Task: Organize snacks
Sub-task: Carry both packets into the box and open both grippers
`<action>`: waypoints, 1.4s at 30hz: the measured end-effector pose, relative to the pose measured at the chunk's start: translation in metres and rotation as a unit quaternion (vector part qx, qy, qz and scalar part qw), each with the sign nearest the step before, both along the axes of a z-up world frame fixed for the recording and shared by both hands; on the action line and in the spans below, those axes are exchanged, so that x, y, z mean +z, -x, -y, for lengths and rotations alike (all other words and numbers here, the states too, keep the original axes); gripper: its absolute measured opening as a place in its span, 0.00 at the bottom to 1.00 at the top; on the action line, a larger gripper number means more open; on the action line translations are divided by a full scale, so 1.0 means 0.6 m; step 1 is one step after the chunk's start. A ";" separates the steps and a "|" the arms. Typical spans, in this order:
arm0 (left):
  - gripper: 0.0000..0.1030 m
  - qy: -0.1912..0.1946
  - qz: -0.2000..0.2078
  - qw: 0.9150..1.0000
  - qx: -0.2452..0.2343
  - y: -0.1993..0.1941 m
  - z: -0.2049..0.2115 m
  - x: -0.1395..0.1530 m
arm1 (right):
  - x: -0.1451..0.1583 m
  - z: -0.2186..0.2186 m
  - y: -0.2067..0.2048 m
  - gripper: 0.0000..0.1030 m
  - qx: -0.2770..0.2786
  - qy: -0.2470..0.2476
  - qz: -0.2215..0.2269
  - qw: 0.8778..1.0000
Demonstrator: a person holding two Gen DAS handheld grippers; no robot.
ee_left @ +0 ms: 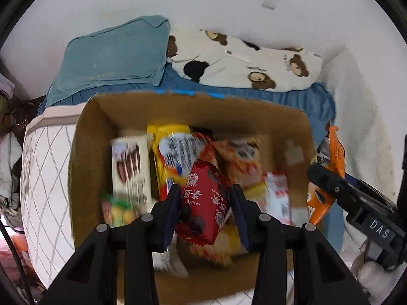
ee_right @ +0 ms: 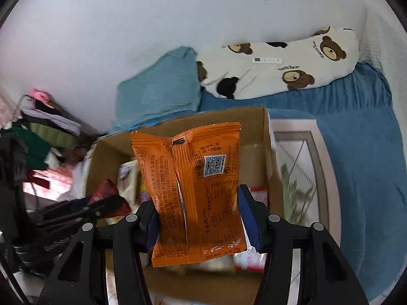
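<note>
Left gripper [ee_left: 205, 204] was clamped on a red snack pack [ee_left: 207, 203] above the cardboard box [ee_left: 122, 111] w/ other snacks inside. Right gripper [ee_right: 197, 214] was clamped on an orange snack pack [ee_right: 193, 193], also over the box, beside the blue bed [ee_right: 356, 152].

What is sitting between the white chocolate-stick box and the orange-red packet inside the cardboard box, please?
A yellow packet lies between the white box and the orange-red packet, in the left wrist view.
</note>
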State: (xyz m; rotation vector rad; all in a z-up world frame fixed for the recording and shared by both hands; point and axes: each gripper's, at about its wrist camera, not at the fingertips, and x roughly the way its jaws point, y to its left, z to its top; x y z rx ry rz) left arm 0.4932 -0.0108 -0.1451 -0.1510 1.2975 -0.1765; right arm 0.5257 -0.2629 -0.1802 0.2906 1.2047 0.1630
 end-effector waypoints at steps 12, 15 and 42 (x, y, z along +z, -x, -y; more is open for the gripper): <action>0.44 -0.044 -0.062 0.997 -0.005 -0.089 0.017 -0.078 | -0.100 -0.003 -0.115 0.81 -0.012 0.056 -0.065 0.996; 0.85 -0.055 -0.064 0.996 -0.002 -0.089 0.015 -0.081 | -0.100 -0.018 -0.118 0.93 -0.003 0.086 -0.066 0.994; 0.87 -0.089 0.057 0.994 0.032 0.071 -0.026 0.024 | -0.023 -0.059 0.037 0.95 0.021 0.130 0.005 0.991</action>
